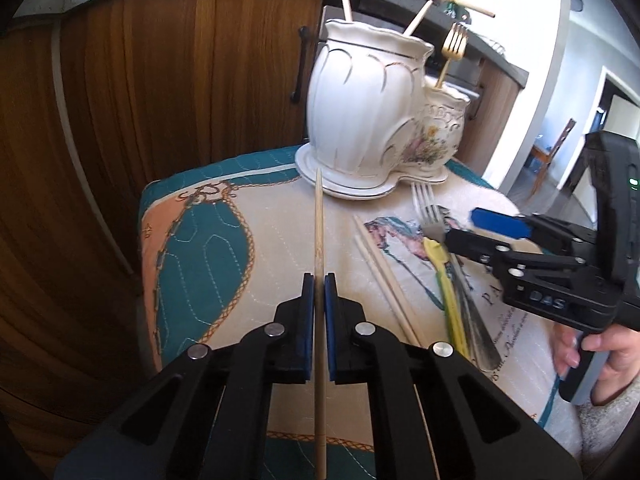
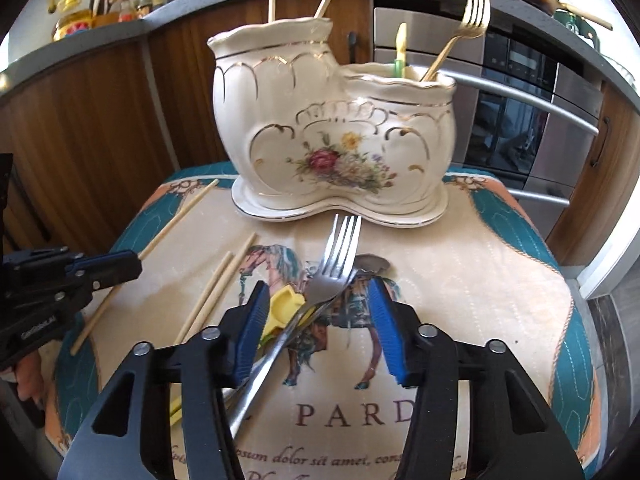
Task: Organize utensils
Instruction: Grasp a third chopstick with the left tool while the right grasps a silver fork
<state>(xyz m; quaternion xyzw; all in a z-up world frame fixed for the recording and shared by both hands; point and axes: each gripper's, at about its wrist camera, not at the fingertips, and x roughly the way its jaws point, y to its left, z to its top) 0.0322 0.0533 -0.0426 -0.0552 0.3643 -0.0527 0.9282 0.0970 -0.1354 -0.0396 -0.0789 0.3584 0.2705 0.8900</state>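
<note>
The silver fork lies between the half-spread right claw pads, handle toward it, tines toward the holder at the tabletop's far edge; the left claw pinches a chopstick.

Your left hand-held gripper is matte black moulded plastic: two angular arms with triangular cut-outs, round silver rivet heads at the pivots, and fingers faced with ribbed blue rubber pads. Your right hand-held gripper is built alike, with blue pads. Seen from the left wrist, its black body carries raised lettering and a small green light, above a black-and-grey handle.
</note>
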